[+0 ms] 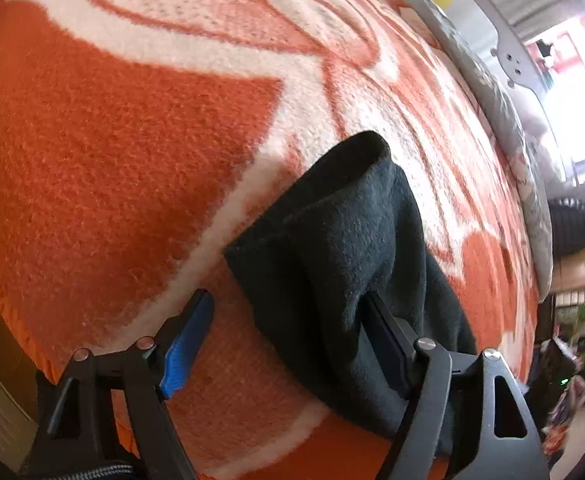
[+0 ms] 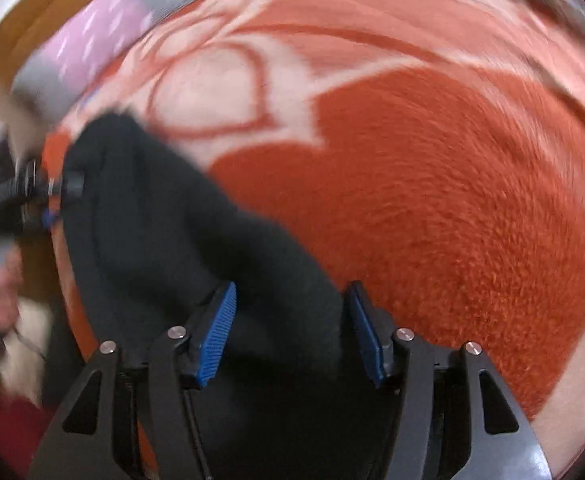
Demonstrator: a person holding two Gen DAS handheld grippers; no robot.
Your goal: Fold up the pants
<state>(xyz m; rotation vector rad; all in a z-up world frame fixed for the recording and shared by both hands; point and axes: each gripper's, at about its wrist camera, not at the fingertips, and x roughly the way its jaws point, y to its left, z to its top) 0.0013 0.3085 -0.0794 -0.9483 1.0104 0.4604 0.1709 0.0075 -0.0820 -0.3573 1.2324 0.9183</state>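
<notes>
Item: pants (image 1: 344,264), black, soft fleecy cloth, matte, bunched into thick rounded folds. They lie on the blanket (image 1: 112,152) that covers the bed, near the bed's right edge as my left wrist view shows it; one rounded end reaches up onto the cream part of the pattern, the rest trails down toward the camera.

Blanket: fuzzy, orange with cream floral outlines; a large plain orange field takes up much of it.

My left hand-held gripper (image 1: 288,320): fingers spread wide, holding nothing. The blue pad (image 1: 186,344) stands over bare blanket; the other finger touches or sits under the edge of the cloth, I cannot tell which.

My right hand-held gripper (image 2: 290,316): jaws parted, a thick fold of the pants between the two blue pads (image 2: 218,332). The pads flank the cloth; the view is blurred, and I cannot tell whether they press it.

At the far left of the right wrist view, the left hand-held gripper appears, blurred, beside the other end of the pants.
</notes>
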